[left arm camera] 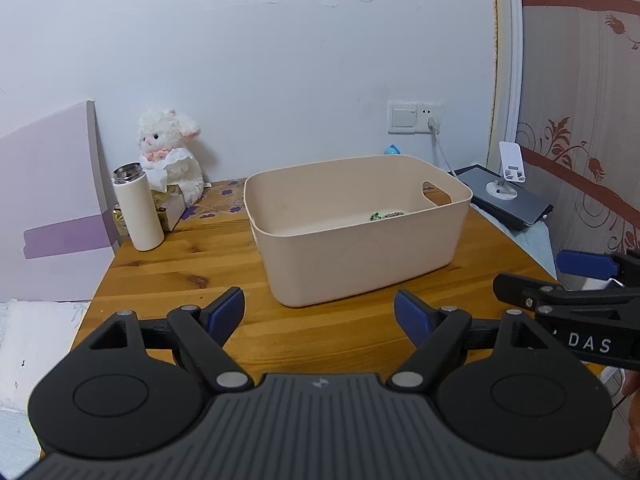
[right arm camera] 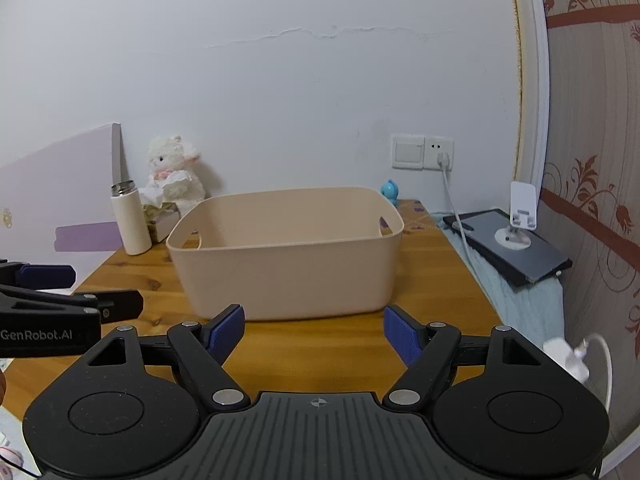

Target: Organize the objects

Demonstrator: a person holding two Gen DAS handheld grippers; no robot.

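A beige plastic bin (left arm camera: 360, 256) (right arm camera: 288, 272) stands on the wooden table (left arm camera: 180, 272) (right arm camera: 320, 360). A small green and white object (left arm camera: 386, 215) lies inside it, seen only in the left wrist view. My left gripper (left arm camera: 319, 314) is open and empty, held in front of the bin's near wall. My right gripper (right arm camera: 314, 330) is open and empty, also in front of the bin. Each gripper shows at the edge of the other's view: the right one (left arm camera: 568, 284) and the left one (right arm camera: 60, 288).
At the back left stand a white bottle (left arm camera: 138, 208) (right arm camera: 130, 220), a tissue box (left arm camera: 170, 204) and a white plush lamb (left arm camera: 172, 152) (right arm camera: 174, 170). A small blue toy (right arm camera: 390, 191) sits behind the bin. A tablet and white phone stand (left arm camera: 508, 176) (right arm camera: 518, 220) lie right of the table.
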